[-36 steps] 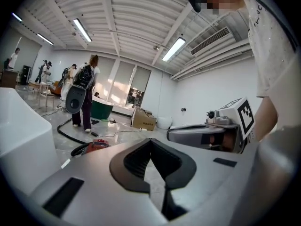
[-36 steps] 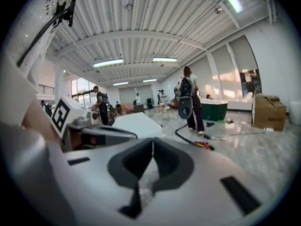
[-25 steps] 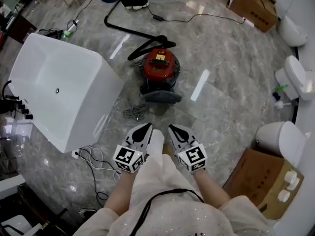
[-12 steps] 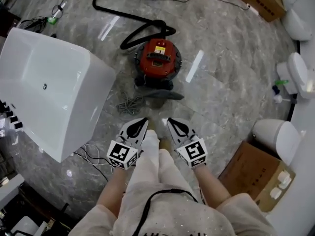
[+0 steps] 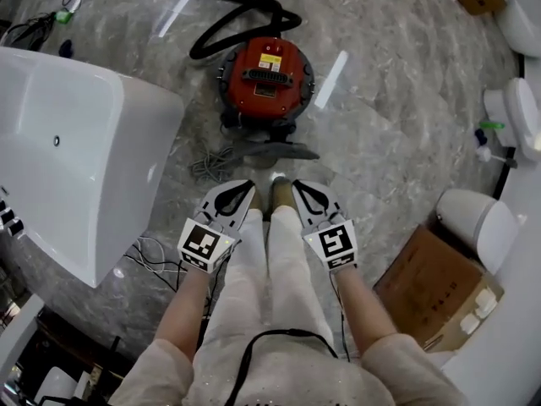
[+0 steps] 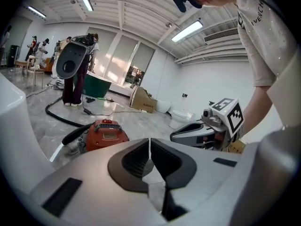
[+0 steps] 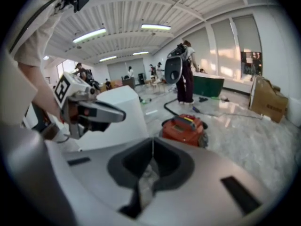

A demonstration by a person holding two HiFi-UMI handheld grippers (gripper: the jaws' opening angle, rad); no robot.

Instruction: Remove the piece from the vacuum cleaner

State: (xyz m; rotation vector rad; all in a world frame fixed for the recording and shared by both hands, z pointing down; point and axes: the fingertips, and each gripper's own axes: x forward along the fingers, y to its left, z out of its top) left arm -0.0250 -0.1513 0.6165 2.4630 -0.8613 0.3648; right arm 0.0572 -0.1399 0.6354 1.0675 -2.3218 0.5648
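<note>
The red round vacuum cleaner (image 5: 266,79) stands on the marble floor ahead of me, its black hose (image 5: 228,28) curling off behind it. A grey floor-nozzle piece (image 5: 275,152) lies against its near side. My left gripper (image 5: 243,191) and right gripper (image 5: 301,191) hang side by side over my legs, short of the vacuum, both shut and holding nothing. In the left gripper view the jaws (image 6: 149,147) meet, with the vacuum (image 6: 106,133) beyond them. The right gripper view shows the same: closed jaws (image 7: 152,149) and the vacuum (image 7: 183,126) ahead.
A white bathtub (image 5: 68,142) stands close on the left, with loose cables (image 5: 161,256) on the floor beside it. A grey coiled cord (image 5: 211,163) lies by the vacuum. On the right are a cardboard box (image 5: 427,282) and toilets (image 5: 478,218).
The vacuum cleaner has come closer and lower in the head view as I stepped toward it. Both grippers stay shut, side by side.
</note>
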